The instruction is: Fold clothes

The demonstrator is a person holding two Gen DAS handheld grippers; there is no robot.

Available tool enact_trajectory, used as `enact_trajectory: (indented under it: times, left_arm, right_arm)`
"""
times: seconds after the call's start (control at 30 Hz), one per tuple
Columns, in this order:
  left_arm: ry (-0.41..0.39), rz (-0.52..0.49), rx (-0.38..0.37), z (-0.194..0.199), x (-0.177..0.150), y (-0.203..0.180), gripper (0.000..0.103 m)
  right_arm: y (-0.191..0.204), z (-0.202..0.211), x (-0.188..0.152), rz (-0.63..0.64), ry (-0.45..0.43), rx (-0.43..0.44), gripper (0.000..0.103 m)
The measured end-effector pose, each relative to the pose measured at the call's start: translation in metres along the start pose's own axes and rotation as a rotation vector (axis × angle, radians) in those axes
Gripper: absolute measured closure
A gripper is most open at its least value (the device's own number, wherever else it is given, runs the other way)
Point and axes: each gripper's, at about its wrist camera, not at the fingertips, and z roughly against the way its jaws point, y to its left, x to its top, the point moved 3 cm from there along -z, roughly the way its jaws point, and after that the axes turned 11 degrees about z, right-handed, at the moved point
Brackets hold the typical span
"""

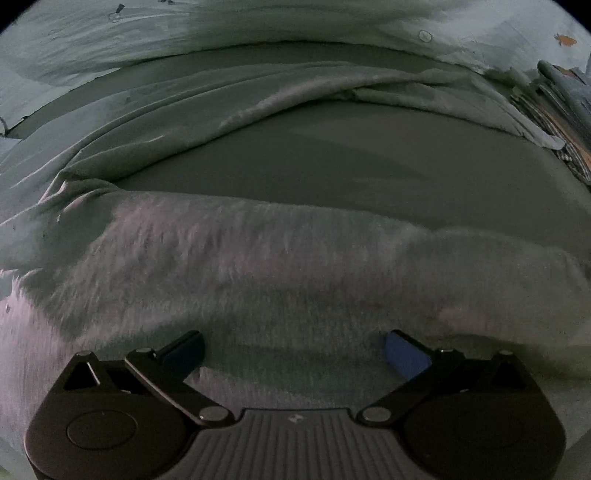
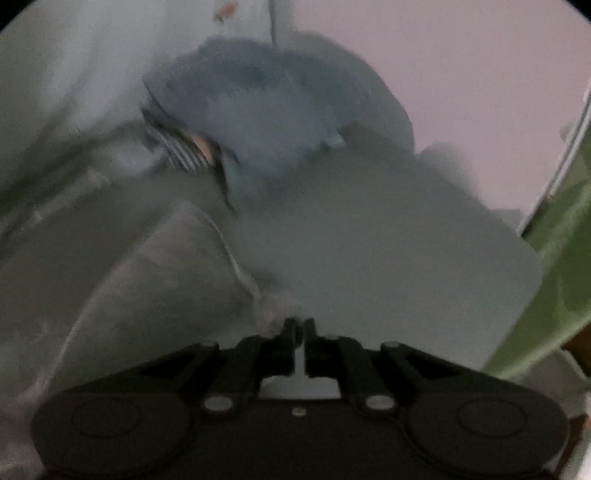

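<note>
Nearest my left camera, my left tongs (image 1: 293,350) stand wide, with nothing between the fingers. One blue pad (image 1: 406,356) shows on the right finger; the other finger is dark. They hover right over a pale fuzzy fold (image 1: 240,266) of cloth that runs across the whole view just ahead of the fingertips. I cannot tell whether the tips touch it.

Beyond that fold the grey garment (image 1: 332,158) lies flat and smooth, then bunches into long wrinkles toward the far side. Behind it spreads a light sheet (image 1: 295,22) carrying a small button (image 1: 424,36) and an orange print (image 1: 565,40). At the far right edge sits a stack of striped clothes (image 1: 554,107), touching the garment's rim.

Nearest my right camera, my right tongs (image 2: 300,332) are pinched narrow, closed on a bunched edge of grey cloth (image 2: 388,258). This view is blurred. The cloth rises from the pinch as a broad smooth panel, and a hem (image 2: 229,254) runs down its left side to the fingertips. Above it lies a bluish fuzzy bundle (image 2: 266,99) with striped fabric (image 2: 181,147) just under its left edge. A green cloth (image 2: 554,258) fills the right side.
</note>
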Motion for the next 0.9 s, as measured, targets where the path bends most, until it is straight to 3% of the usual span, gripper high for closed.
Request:
enact_trajectory:
  times: [0.07, 0.13, 0.3, 0.47, 0.53, 0.57, 0.6, 0.67, 0.7, 0.73, 0.8, 0.9]
  left_arm:
    - [-0.001, -0.002, 0.000, 0.000, 0.001, 0.000, 0.000]
    - [-0.004, -0.002, -0.001, 0.001, 0.001, 0.000, 0.000]
    - [-0.007, -0.001, -0.001, 0.001, 0.001, 0.001, 0.000]
    - [-0.016, 0.001, -0.002, 0.002, 0.001, 0.001, 0.000]
    - [-0.016, 0.004, -0.001, 0.002, 0.002, 0.000, 0.000]
    - [-0.015, 0.005, 0.000, 0.002, 0.002, 0.000, 0.000]
    - [-0.016, 0.006, 0.001, 0.002, 0.002, -0.001, 0.000]
    - [-0.019, 0.008, 0.002, 0.003, 0.002, -0.002, 0.000]
    - [-0.022, 0.009, 0.002, 0.004, 0.002, -0.003, 0.000]
    - [-0.026, 0.010, 0.001, 0.004, 0.001, -0.003, 0.000]
    - [-0.035, 0.011, 0.000, 0.005, 0.000, -0.003, 0.000]
    - [-0.050, 0.017, -0.001, 0.006, -0.002, -0.002, 0.000]
  right_arm:
    - [-0.002, 0.002, -0.004, -0.041, -0.001, 0.001, 0.088]
    - [-0.002, 0.002, -0.004, -0.075, -0.020, 0.021, 0.064]
    - [0.023, -0.019, 0.014, -0.058, -0.067, 0.104, 0.052]
    - [0.051, -0.064, 0.049, 0.041, -0.078, 0.225, 0.050]
    - [0.065, -0.085, 0.063, 0.090, -0.073, 0.284, 0.038]
    - [0.074, -0.096, 0.070, 0.122, -0.066, 0.309, 0.037]
    - [0.081, -0.105, 0.074, 0.151, -0.059, 0.321, 0.043]
    - [0.095, -0.112, 0.080, 0.227, -0.064, 0.338, 0.069]
    - [0.100, -0.110, 0.082, 0.271, -0.072, 0.348, 0.099]
    - [0.102, -0.106, 0.084, 0.299, -0.083, 0.358, 0.102]
    - [0.098, -0.094, 0.091, 0.333, -0.171, 0.291, 0.102]
    - [0.075, -0.098, 0.104, 0.266, -0.192, 0.224, 0.102]
